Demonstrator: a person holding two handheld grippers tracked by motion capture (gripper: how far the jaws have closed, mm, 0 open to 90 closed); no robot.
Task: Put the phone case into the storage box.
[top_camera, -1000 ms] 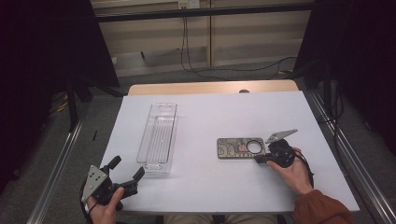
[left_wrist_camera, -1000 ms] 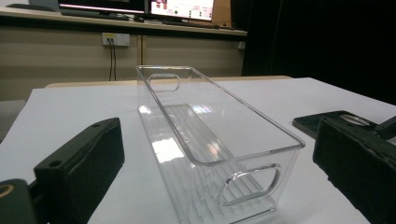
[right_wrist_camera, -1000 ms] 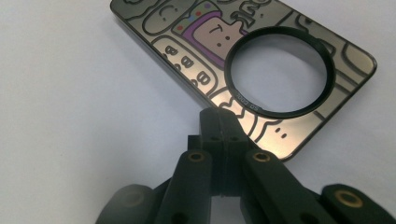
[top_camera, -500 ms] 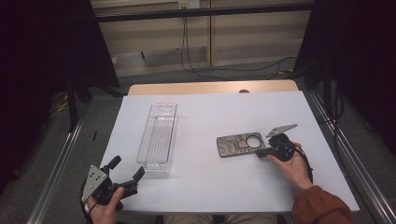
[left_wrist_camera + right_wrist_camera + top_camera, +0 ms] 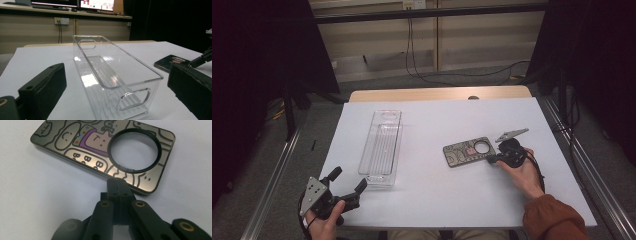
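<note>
we've got a shiny cartoon-printed phone case (image 5: 100, 150) lying flat on the white table (image 5: 437, 200), black ring (image 5: 133, 151) on it, right gripper (image 5: 117, 186) jaws pressed together at its edge, left gripper (image 5: 347, 185) spread wide near the clear bin (image 5: 382, 145)

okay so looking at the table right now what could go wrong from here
The right gripper, jaws shut together, touches the near edge of the flat patterned case; pushing could slide it across the smooth white table instead of gripping it. The black ring on the case might hamper a grip there. The left gripper, jaws open, sits close to the clear bin, so a careless move may knock it.
</note>
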